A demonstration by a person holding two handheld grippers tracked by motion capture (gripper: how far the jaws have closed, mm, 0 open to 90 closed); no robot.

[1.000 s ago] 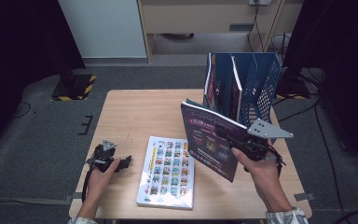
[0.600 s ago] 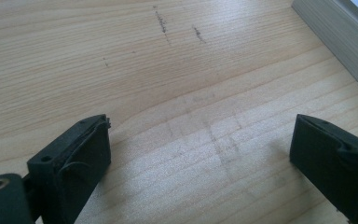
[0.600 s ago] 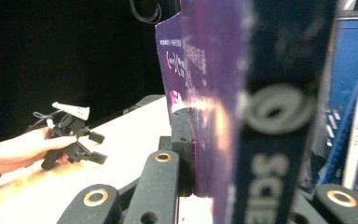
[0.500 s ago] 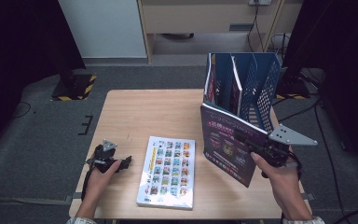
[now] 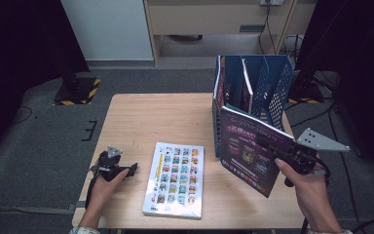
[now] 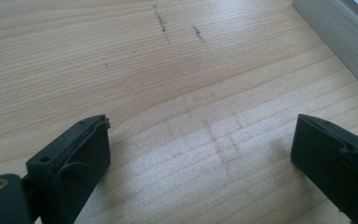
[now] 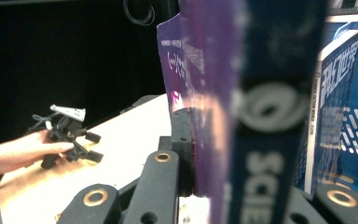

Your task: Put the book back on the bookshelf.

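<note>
Right hand-held gripper (image 5: pixel 272 146) clamping purple book (image 5: pixel 248 148), wooden table (image 5: pixel 160 117), grey floor (image 5: pixel 39 141)

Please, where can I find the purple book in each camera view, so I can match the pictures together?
High view: the purple book is right of centre, lifted and tilted, gripped by the right claw in front of the blue file rack.
Left gripper view: bare wooden table between open jaws; the book is not in it.
Right gripper view: its edge rises through the centre, clamped between the jaws.
Shared landmark: the table's light wood.
</note>
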